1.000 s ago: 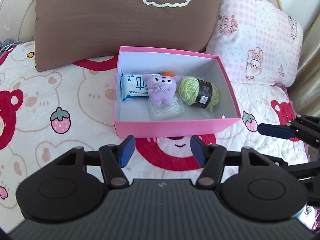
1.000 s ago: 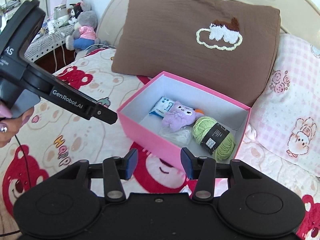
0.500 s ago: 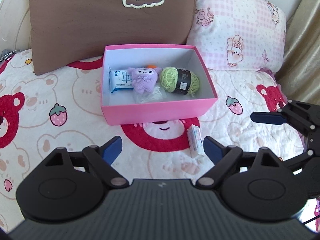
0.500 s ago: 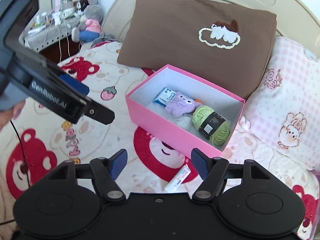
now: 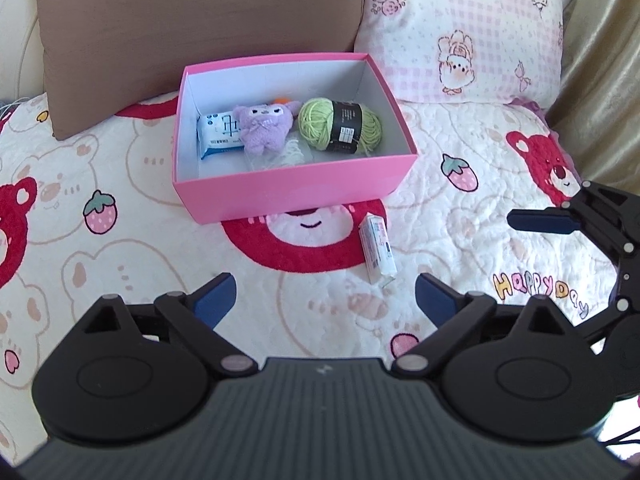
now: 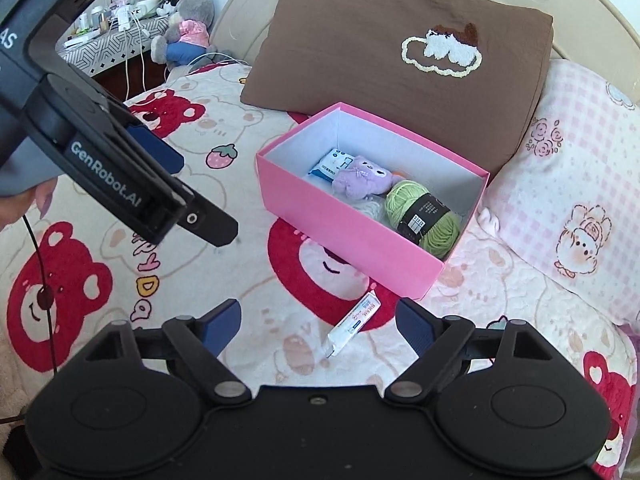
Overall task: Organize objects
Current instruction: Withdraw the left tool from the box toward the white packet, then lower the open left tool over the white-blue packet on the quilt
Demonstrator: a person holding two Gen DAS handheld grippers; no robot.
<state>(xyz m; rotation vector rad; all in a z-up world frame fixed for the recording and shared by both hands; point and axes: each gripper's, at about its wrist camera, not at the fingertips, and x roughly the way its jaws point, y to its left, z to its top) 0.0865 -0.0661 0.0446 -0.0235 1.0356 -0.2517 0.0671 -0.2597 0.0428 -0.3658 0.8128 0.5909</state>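
Your left gripper [image 5: 324, 294] and right gripper [image 6: 318, 322] are both opening, empty. Tube [image 5: 377, 249] lies just beside the pink box [image 5: 288, 194], outside it.

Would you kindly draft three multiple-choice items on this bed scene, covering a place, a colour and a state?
1. Where does the small white tube carton lie?
A. inside the box
B. on the quilt in front of the box
C. on the brown pillow

2. What colour is the ball of yarn in the pink cardboard box?
A. green
B. red
C. blue

3. What is between the fingers of the left tool?
A. the purple plush toy
B. the carton
C. nothing

Answers: 1 B, it rests on the bear-print quilt below the box's front wall. 2 A, green strands show around a black label. 3 C, its jaws are opening on nothing.
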